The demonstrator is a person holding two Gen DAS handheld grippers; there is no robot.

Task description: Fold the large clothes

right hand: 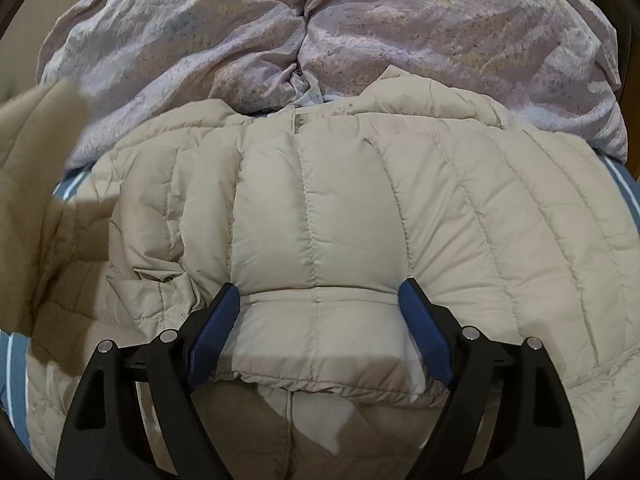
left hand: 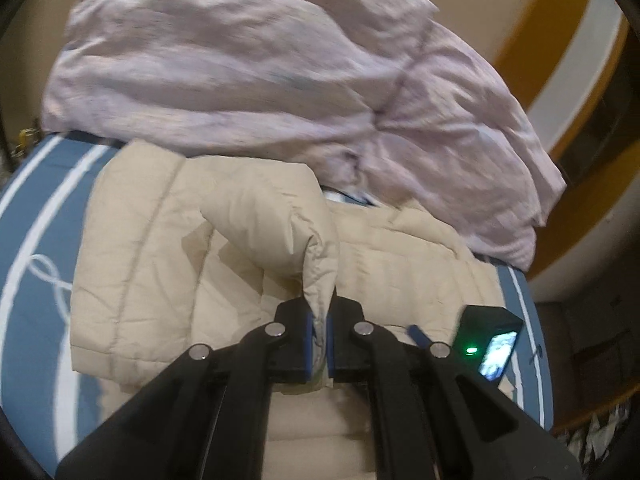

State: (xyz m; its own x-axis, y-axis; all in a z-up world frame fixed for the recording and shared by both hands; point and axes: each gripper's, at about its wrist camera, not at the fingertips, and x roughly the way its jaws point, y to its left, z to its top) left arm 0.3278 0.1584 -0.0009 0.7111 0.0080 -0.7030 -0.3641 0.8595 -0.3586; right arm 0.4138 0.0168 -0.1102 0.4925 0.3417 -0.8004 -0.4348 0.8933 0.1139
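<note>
Jacket: beige quilted puffer jacket (left hand: pixel 160 240) spread on a blue bed cover with white stripes (left hand: pixel 36 208), below a rumpled pale lilac duvet (left hand: pixel 240 64).

Left wrist view, grip: left gripper (left hand: pixel 319 332) pressed together on a raised ridge of the jacket's fabric, which peaks toward 12 o'clock from the jaws; whether this is a sleeve or a hem I cannot tell.

Left wrist view, surroundings: duvet fills 10 to 2 o'clock; bare cover shows at 8 to 9 o'clock; a black device with a green light and small lit screen (left hand: pixel 486 344) sits at 4 o'clock, just beside the jacket.

Left wrist view, risk: the slick shell could slide out of so narrow a pinch if pulled hard; a sweep toward 4 o'clock could knock the device.

Right wrist view, grip: right gripper (right hand: pixel 320 320) spread wide, its blue pads (right hand: pixel 214 334) straddling a folded panel of the jacket, holding nothing.

Right wrist view, surroundings: a snap button (right hand: pixel 301 120) marks the collar at 12 o'clock, duvet touching just beyond; a blurred beige flap at 9 o'clock.

Right wrist view, risk: puffy layers may spring back open once released.

Room: tight at 12 o'clock against the duvet; freest at 8 to 9 o'clock.
</note>
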